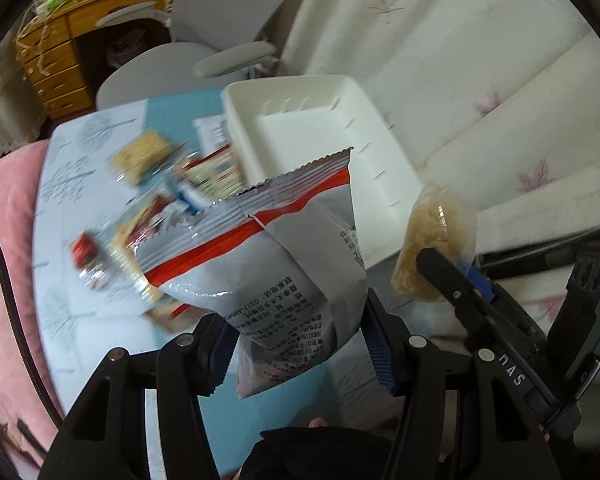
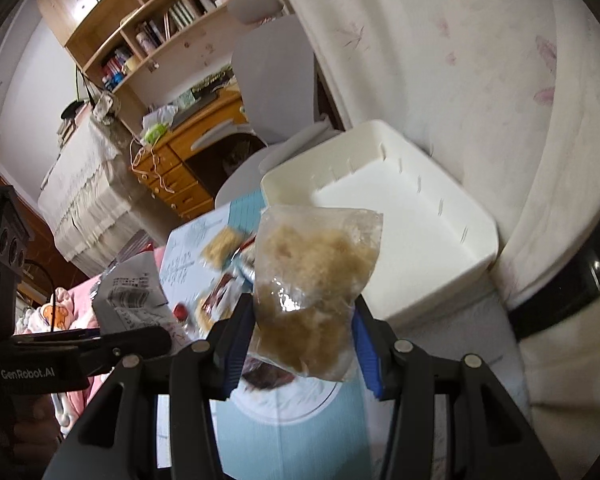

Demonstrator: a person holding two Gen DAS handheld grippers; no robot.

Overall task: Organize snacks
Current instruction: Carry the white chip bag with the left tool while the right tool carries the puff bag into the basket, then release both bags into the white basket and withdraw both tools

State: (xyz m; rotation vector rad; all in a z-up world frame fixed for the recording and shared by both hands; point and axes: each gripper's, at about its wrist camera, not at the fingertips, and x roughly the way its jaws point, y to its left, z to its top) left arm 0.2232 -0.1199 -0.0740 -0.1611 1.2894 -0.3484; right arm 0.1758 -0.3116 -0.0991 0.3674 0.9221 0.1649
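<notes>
My left gripper (image 1: 296, 344) is shut on a grey snack bag with a red stripe (image 1: 260, 256), held up above the table. At the left edge of the right wrist view the same grey bag (image 2: 130, 296) shows again. My right gripper (image 2: 302, 344) is shut on a clear packet of beige crumbly snack (image 2: 312, 280); in the left wrist view that clear packet (image 1: 436, 236) hangs to the right. An empty white bin (image 1: 320, 148) (image 2: 420, 216) stands just beyond both bags. Several more snack packets (image 1: 148, 216) (image 2: 224, 276) lie blurred on the table (image 1: 84, 320).
A grey office chair (image 1: 204, 40) and a wooden desk with drawers (image 1: 56, 64) stand behind the table. A pale floral cloth (image 1: 480, 80) (image 2: 480, 60) covers the furniture right of the bin. A pink blanket (image 1: 4, 260) lies at the left.
</notes>
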